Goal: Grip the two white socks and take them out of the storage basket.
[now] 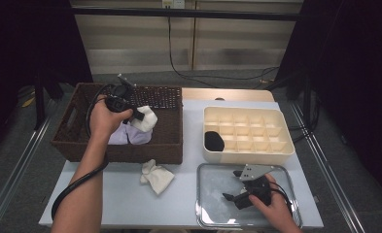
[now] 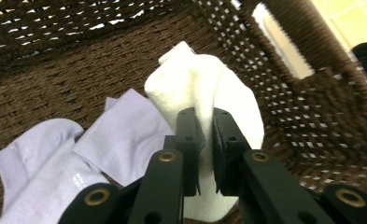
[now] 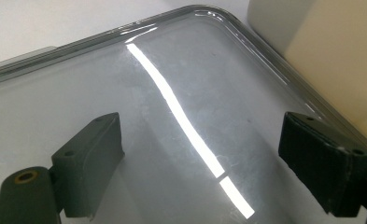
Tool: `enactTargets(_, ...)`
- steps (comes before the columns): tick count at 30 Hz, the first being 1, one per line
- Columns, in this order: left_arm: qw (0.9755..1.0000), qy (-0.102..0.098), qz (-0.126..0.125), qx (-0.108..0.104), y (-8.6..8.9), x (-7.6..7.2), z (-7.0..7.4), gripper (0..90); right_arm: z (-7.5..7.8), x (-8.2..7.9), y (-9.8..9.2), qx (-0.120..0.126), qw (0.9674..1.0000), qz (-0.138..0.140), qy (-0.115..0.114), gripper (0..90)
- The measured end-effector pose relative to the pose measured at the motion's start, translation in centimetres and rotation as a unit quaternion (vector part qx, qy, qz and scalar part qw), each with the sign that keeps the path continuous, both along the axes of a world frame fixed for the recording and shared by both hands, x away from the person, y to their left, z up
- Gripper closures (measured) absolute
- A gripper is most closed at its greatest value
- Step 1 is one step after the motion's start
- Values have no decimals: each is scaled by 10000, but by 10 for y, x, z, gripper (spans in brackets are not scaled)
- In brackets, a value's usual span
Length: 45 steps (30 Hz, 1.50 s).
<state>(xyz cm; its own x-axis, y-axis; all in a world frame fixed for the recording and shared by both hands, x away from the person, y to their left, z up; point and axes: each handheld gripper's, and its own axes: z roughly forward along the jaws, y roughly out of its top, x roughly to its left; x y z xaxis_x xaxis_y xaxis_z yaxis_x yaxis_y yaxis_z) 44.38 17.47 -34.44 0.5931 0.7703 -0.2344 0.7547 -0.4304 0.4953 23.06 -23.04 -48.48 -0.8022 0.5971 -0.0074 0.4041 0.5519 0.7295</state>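
Left gripper: jaws clamped on a white sock, held inside the wicker basket. Lavender socks lie on the basket floor just left of the fingers. A second white sock rests on the table beside the basket. The divided cream organiser holds one dark item, probably a rolled sock.

Right gripper: jaws spread wide, empty, low over the metal tray.

Assessment: sock extraction in hand; next, lift clear of the basket rim.
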Motion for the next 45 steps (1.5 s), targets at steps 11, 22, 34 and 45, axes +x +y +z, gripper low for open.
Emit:
enactTargets(11, 10000, -24, 45, -19, 4, -15, 21, 830, 0, 0, 0, 1, 10000, -2, -1, 129)
enactTargets(22, 9999, -29, -43, -150, 7, -33, 35, 831, 0, -1, 0, 2, 10000, 9, -12, 130)
enactTargets(34, 9995, -9, -196, -233, 9, -51, 43, 831, 0, 0, 0, 4, 10000, 0, -4, 129)
enactTargets(45, 9991, 28, -269, -324, 9, -63, 41, 832, 0, 0, 0, -1, 10000, -3, 1, 129)
